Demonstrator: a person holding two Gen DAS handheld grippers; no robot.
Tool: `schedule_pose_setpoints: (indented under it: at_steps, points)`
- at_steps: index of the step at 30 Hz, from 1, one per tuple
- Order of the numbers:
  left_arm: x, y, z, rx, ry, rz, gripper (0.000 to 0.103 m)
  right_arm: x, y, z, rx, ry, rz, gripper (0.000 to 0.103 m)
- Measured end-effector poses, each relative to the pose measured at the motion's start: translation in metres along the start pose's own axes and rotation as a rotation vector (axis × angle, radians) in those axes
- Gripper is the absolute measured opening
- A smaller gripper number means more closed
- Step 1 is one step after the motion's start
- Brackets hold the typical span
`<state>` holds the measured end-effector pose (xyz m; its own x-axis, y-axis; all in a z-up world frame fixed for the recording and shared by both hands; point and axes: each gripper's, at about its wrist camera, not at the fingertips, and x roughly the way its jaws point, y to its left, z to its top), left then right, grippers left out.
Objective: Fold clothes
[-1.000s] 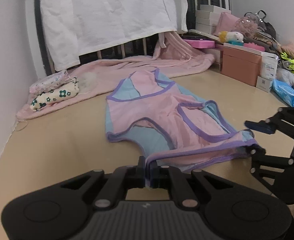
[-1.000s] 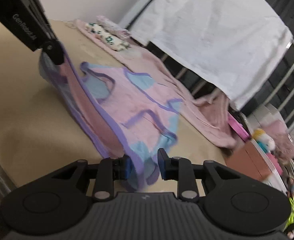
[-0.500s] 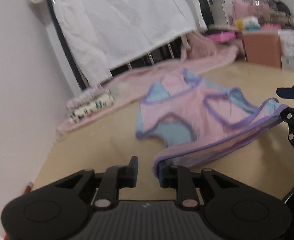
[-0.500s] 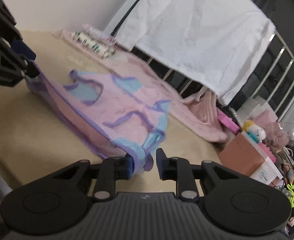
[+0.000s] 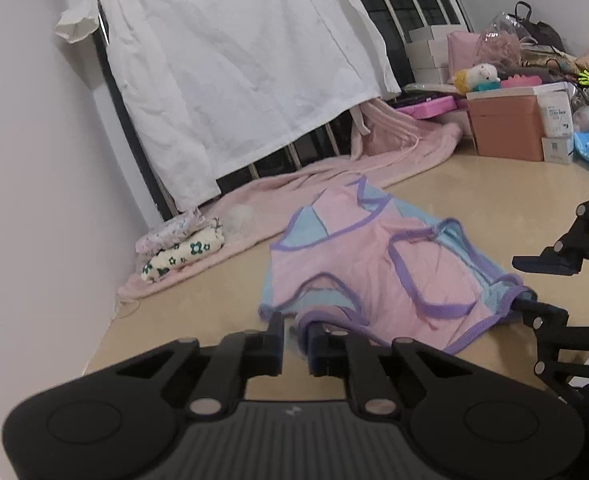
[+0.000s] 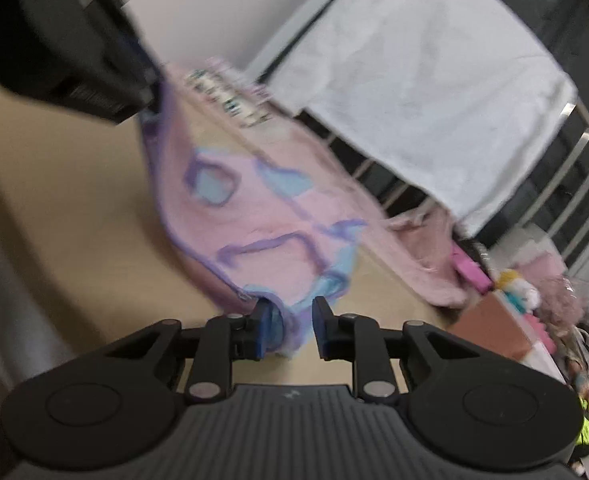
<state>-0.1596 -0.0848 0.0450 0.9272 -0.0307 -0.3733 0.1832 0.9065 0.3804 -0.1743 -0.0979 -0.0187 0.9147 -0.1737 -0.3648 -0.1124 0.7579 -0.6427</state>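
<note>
A pink and light-blue sleeveless top with purple trim [image 5: 378, 276] lies on the tan table [image 5: 198, 312]. My left gripper [image 5: 296, 340] stands slightly open at its near left hem corner, with cloth between the fingers. My right gripper [image 6: 290, 326] is open at the other hem corner, the cloth lying against its left finger [image 6: 263, 328]. The top [image 6: 262, 224] looks blurred in the right wrist view. The right gripper also shows at the right edge of the left wrist view [image 5: 534, 284]. The left gripper body shows at the upper left of the right wrist view [image 6: 74, 40].
A pink robe [image 5: 334, 176] lies along the back under a hanging white sheet [image 5: 234, 80]. Folded floral clothes [image 5: 178, 244] sit at the back left. A brown box [image 5: 506, 124], a plush toy [image 5: 478, 76] and clutter stand at the back right. A wall is on the left.
The hem, held up between both grippers, has come down onto the table. My left gripper went from shut to slightly open. My right gripper has opened wider.
</note>
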Motion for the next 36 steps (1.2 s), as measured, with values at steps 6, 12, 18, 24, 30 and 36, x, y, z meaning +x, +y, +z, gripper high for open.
schedule_pose_setpoints:
  at_steps: [6, 12, 18, 24, 30, 36]
  points:
    - [-0.001, 0.001, -0.004, 0.016, 0.005, 0.013, 0.009, 0.008, 0.016, 0.004, -0.110, 0.012, 0.004, 0.024]
    - [-0.002, -0.003, -0.004, 0.023, -0.003, 0.006, 0.012, 0.006, 0.032, 0.009, -0.220, -0.020, 0.020, 0.013]
    - [0.003, -0.018, -0.027, 0.055, 0.045, 0.030, 0.027, -0.002, -0.028, 0.021, 0.224, -0.018, -0.014, 0.001]
    - [0.005, -0.031, -0.042, 0.034, 0.067, 0.083, 0.030, -0.018, -0.064, 0.004, 0.531, -0.037, -0.050, 0.001]
    - [0.004, -0.018, -0.035, -0.038, 0.046, 0.100, 0.016, -0.020, -0.049, -0.008, 0.509, 0.011, -0.019, 0.002]
    - [0.003, -0.005, -0.019, -0.069, 0.024, 0.019, 0.001, -0.018, -0.044, -0.009, 0.455, 0.031, 0.007, 0.002]
